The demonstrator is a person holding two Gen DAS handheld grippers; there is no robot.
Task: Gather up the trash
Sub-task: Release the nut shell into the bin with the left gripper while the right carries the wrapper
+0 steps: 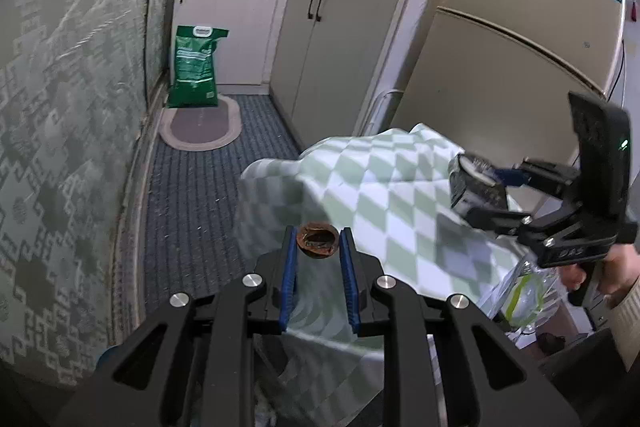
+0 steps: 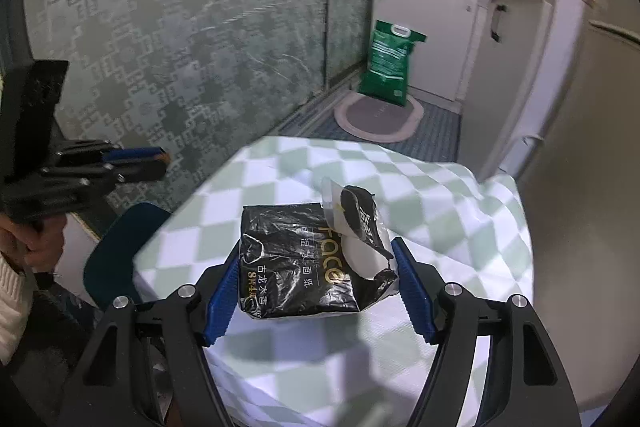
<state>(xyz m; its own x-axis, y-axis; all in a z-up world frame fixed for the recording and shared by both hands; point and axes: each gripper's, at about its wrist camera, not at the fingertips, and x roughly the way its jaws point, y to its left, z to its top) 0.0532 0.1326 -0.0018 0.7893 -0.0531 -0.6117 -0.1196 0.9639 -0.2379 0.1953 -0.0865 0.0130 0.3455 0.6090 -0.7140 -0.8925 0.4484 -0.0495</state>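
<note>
- Two grippers are in view above a table draped in a green-and-white checked tablecloth [image 2: 460, 211].
- Left gripper [image 1: 318, 243]: my left wrist view shows its blue-padded fingers [image 1: 289, 267] narrowed onto a brown walnut shell half [image 1: 317, 239], one pad touching each side. The shell is held at the fingertips, hollow side facing the camera.
- Right gripper [image 2: 316, 269]: my right wrist view shows its jaws set fairly wide and clamped on a black tissue pack [image 2: 304, 259] with a torn, white-lined flap. The left wrist view shows the same pack [image 1: 476, 187] lifted clear of the cloth.
- A clear plastic bag [image 1: 524, 291] with a green band sits below the right gripper, at the table's edge.
- Background: a green sack [image 1: 196, 67] stands upright on an oval mat [image 1: 200, 125] beside white cabinets [image 1: 340, 55]; a refrigerator [image 1: 520, 27] stands just beyond the table.
</note>
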